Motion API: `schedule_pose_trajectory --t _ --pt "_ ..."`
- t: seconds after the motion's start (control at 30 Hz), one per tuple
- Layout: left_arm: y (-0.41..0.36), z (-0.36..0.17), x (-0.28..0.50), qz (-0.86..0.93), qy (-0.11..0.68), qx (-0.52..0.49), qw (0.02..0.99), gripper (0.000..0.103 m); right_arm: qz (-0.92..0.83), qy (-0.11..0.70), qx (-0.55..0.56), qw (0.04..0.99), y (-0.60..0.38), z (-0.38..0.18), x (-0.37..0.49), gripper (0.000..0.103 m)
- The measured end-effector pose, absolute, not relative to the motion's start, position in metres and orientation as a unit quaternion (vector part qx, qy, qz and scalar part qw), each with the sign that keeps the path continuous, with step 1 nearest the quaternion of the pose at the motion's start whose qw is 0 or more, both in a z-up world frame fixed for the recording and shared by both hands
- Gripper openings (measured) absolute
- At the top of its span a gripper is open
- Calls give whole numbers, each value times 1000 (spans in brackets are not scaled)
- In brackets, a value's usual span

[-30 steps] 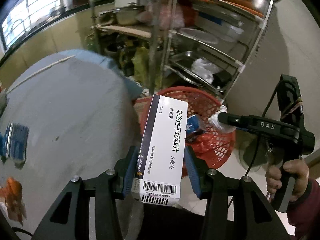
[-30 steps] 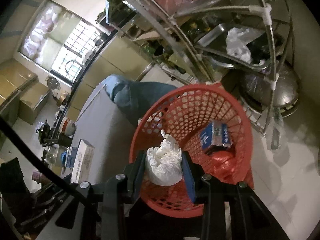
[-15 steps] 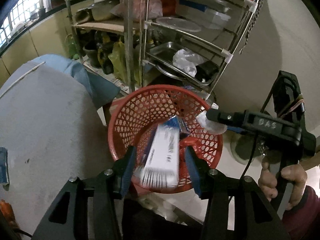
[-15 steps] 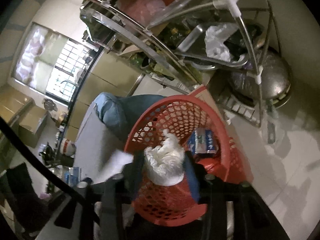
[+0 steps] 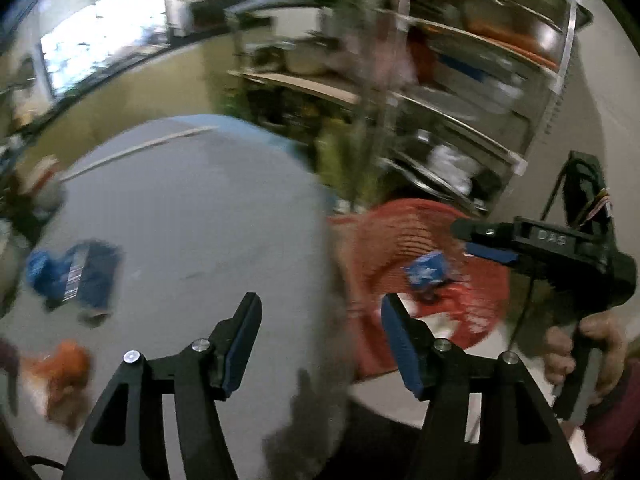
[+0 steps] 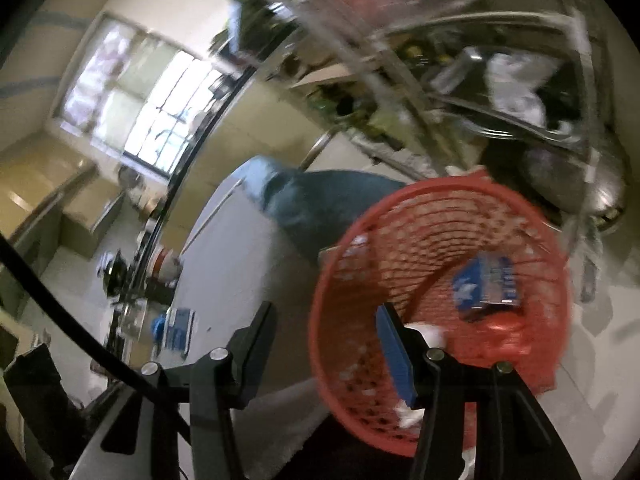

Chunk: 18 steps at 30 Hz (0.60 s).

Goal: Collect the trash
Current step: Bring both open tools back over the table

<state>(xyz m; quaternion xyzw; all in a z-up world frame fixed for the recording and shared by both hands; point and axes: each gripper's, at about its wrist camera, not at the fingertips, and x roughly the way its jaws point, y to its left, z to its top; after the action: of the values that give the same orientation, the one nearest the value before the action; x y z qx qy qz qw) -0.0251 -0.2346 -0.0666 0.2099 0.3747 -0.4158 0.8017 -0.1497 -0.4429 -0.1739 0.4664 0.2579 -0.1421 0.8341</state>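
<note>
Both views are motion-blurred. The red mesh basket (image 5: pixel 472 280) stands on the floor beside the grey table; it also shows in the right wrist view (image 6: pixel 460 248). A blue packet (image 6: pixel 486 284) and white tissue (image 6: pixel 430 332) lie inside it. My left gripper (image 5: pixel 318 340) is open and empty over the table's right edge. My right gripper (image 6: pixel 326 344) is open and empty at the basket's near left rim; it also shows in the left wrist view (image 5: pixel 480 240). A blue packet (image 5: pixel 76 276) and an orange wrapper (image 5: pixel 60 376) lie on the table's left.
The grey table (image 5: pixel 192 216) has a blue cloth (image 6: pixel 320 204) draped at its far end. A metal shelf rack (image 5: pixel 460 100) with pots and bags stands behind the basket. A counter and window (image 6: pixel 136 100) are at the far left.
Both grippers opened: the white medicine box left my left gripper and the tissue wad left my right gripper, now in the basket. The left gripper swung left toward the table.
</note>
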Motion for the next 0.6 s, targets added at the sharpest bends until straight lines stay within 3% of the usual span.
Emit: schedule_pose_trajectory --t 0.3,0.6 --pt "-97 -52 19 -273 369 147 876 66 -43 290 379 878 -359 -125 -59 56" --pt "48 -68 55 -120 407 66 903 69 39 330 309 891 -272 -110 -6 56"
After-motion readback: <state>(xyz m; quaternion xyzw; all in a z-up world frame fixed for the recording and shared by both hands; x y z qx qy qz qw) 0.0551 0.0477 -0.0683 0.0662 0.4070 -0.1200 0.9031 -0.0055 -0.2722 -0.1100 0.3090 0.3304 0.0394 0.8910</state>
